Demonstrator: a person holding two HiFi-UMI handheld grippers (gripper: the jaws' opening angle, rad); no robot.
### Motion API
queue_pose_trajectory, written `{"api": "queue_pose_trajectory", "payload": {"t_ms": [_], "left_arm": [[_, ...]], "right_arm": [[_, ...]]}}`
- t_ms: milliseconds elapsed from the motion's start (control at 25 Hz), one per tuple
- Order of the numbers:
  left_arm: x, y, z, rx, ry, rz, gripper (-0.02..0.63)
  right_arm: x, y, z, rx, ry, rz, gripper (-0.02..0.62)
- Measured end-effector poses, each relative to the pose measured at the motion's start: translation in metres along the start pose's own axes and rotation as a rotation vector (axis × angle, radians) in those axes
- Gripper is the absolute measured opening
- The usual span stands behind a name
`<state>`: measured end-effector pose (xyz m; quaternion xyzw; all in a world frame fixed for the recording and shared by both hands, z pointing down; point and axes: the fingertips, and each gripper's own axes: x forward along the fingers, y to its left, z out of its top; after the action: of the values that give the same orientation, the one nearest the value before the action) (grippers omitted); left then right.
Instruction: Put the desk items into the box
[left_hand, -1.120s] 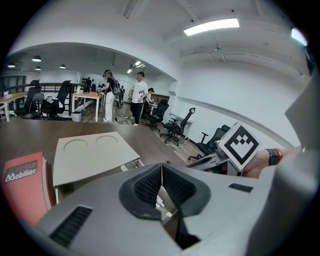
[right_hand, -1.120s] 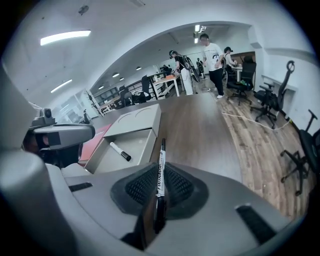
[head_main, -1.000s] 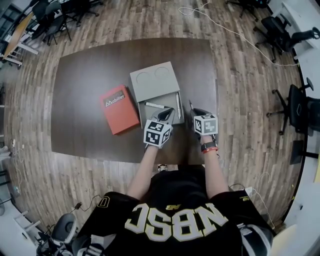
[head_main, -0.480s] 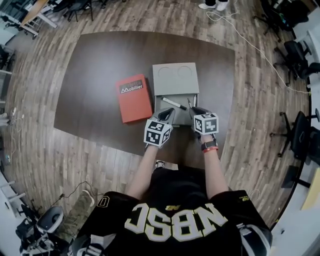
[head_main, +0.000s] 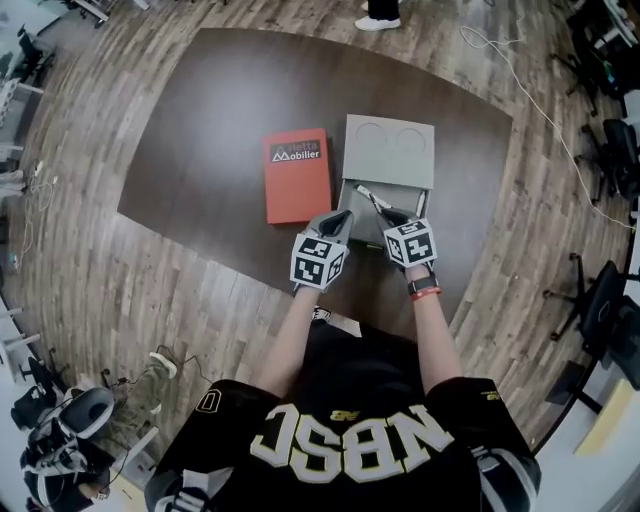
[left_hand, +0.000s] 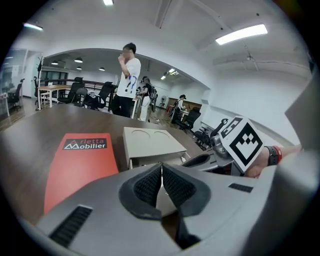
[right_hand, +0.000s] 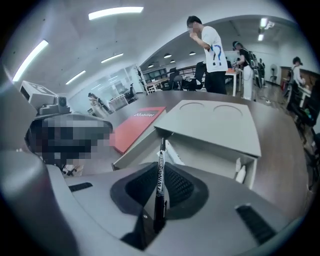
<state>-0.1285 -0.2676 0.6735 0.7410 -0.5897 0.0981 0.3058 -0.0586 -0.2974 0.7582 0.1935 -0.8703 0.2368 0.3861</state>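
A grey box (head_main: 388, 150) lies on the dark table, its open compartment (right_hand: 210, 155) facing me. My right gripper (head_main: 388, 216) is shut on a thin black pen (right_hand: 161, 172), which points forward over the compartment's near edge. Inside lie a white marker (right_hand: 172, 152) and another white item (right_hand: 241, 173) against the right wall. My left gripper (head_main: 337, 222) hovers at the box's near left corner, its pads (left_hand: 150, 184) touching at the tips with nothing between them. A red notebook (head_main: 297, 174) lies flat to the left of the box.
The table's near edge (head_main: 300, 290) runs just under my grippers. Office chairs (head_main: 610, 150) and a cable (head_main: 540, 100) sit on the wooden floor to the right. A person (left_hand: 127, 82) stands beyond the far side of the table.
The head view has swung, so the table sits differently in the picture. My right gripper has carried the pen from beside the box's right edge to over its open compartment. The left gripper stays shut.
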Motion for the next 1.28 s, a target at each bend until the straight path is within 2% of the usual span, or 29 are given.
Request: {"api": "queue_pose_trajectory", "payload": {"t_ms": [120, 240, 320, 640, 880, 920, 960, 1000, 1280], "left_arm": [[-0.005, 0.008, -0.002, -0.012, 0.001, 0.019, 0.018], [-0.012, 0.016, -0.007, -0.027, 0.005, 0.040, 0.018], [-0.014, 0.020, -0.012, -0.036, 0.011, 0.052, 0.018], [-0.021, 0.028, -0.019, -0.045, 0.025, 0.072, 0.018], [-0.023, 0.029, -0.020, -0.041, 0.025, 0.072, 0.018], [-0.023, 0.029, -0.019, -0.038, 0.025, 0.070, 0.018], [-0.023, 0.028, -0.019, -0.035, 0.023, 0.067, 0.018], [-0.024, 0.028, -0.018, -0.031, 0.022, 0.064, 0.018], [-0.030, 0.021, -0.001, 0.011, -0.009, 0.030, 0.018]], "right_arm": [[0.010, 0.009, -0.001, -0.073, 0.029, 0.020, 0.048], [0.020, 0.017, -0.005, -0.235, 0.084, 0.003, 0.048], [0.026, 0.022, -0.010, -0.303, 0.117, 0.007, 0.049], [0.040, 0.022, -0.021, -0.389, 0.169, -0.011, 0.049], [0.044, 0.021, -0.024, -0.347, 0.160, -0.004, 0.049], [0.044, 0.021, -0.024, -0.331, 0.154, -0.001, 0.060], [0.043, 0.021, -0.023, -0.315, 0.146, 0.000, 0.101], [0.041, 0.022, -0.021, -0.301, 0.136, -0.003, 0.104], [0.008, 0.013, 0.002, -0.140, -0.006, -0.083, 0.129]]}}
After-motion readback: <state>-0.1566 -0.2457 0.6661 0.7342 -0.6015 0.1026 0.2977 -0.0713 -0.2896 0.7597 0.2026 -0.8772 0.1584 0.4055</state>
